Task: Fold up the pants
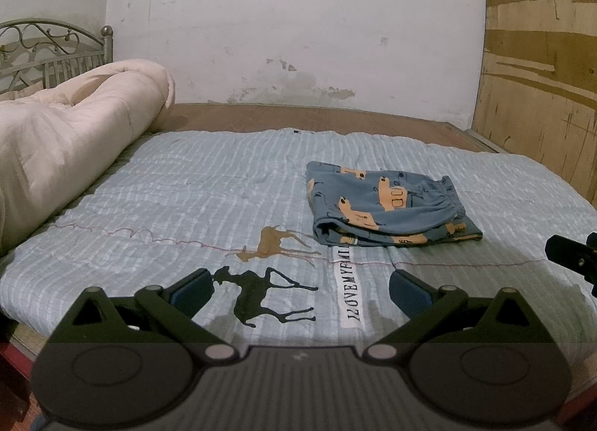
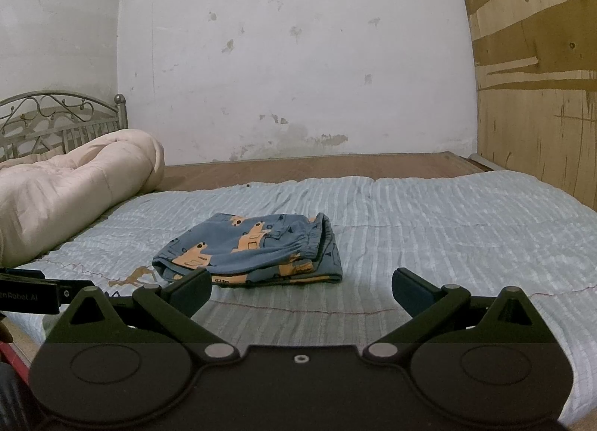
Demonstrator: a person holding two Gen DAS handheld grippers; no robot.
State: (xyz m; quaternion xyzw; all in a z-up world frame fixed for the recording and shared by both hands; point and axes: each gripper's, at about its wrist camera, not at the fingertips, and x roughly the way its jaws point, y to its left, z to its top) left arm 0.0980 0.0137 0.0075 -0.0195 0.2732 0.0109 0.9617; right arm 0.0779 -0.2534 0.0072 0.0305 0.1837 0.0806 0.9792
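Scanning from the left, I see the rolled cream comforter (image 1: 71, 140) piled against the metal headboard (image 1: 56, 50), well apart from the work. My left tongs (image 1: 301, 291) hang spread wide and empty over the blue striped bedspread (image 1: 186, 188), above its black deer print (image 1: 261, 294). Further right lie the pants (image 1: 388, 203), blue with orange vehicles, lying on the bedspread as a compact stack with the elastic waistband (image 1: 449, 194) on its right side. My right tongs (image 2: 301, 291) are also splayed and holding nothing, hovering just short of the bundle's near edge (image 2: 261, 278).

By my reckoning the folding looks nearly or fully done, so the step in hand is a tidy-up. To do it well, I'd come in low, press the top layer flat without dragging it, and square the loose lower layer peeking out at the near right corner (image 2: 328, 274). Pinching only one ply would likely pull the stack open.
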